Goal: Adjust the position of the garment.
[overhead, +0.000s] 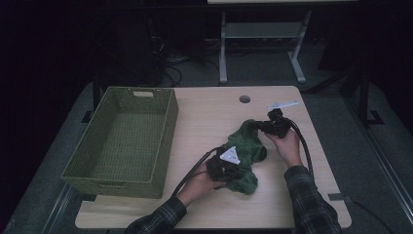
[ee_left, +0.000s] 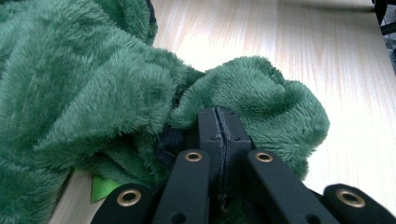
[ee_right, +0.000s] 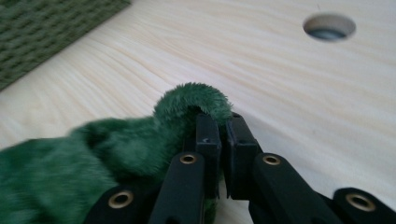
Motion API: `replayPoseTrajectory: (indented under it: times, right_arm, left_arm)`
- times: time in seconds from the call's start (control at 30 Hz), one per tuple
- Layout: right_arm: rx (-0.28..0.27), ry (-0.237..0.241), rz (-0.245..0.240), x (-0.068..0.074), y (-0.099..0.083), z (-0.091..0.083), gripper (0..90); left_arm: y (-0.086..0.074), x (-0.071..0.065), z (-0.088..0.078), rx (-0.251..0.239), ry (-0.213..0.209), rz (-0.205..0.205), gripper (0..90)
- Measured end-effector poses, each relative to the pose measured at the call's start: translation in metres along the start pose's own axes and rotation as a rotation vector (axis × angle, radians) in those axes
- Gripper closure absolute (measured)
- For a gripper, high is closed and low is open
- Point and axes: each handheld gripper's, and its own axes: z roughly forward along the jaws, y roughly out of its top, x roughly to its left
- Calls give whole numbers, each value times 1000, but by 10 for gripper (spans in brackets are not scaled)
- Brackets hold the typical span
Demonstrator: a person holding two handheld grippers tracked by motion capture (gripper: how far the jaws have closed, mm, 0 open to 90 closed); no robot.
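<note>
On table [overhead: 204, 122], green fleece cloth [overhead: 246, 146], both tools clamping it

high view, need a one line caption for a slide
Both grippers, left gripper and right gripper, pinch a green fleece cloth beside an empty green basket.

No readable text, label, brand, number or sign is showing anywhere on the things on the table in the high view or in either gripper view.

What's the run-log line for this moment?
left hand-held gripper: shut on green fleece | right hand-held gripper: shut on fleece edge | basket: empty
</note>
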Motion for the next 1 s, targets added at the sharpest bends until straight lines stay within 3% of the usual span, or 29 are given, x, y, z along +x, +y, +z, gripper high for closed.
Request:
replayPoseTrajectory:
  times: [0.23,0.43,0.8,0.87,1.0]
  right_arm:
    - [-50,56,-92,23,13,-31,876]
    - [-58,68,-172,49,13,-56,876]
    - [-96,158,-267,92,-10,-93,877]
    - [-99,169,-278,99,-16,-98,877]
    - [-97,202,-275,108,-31,-104,877]
  left_arm:
    - [0,0,1,-3,6,3,893]
    - [-1,0,0,-11,13,1,892]
    - [-3,-1,-1,-27,27,-16,888]
    - [-3,-2,-1,-45,27,-34,885]
    - [-5,-1,-4,-55,34,-30,870]
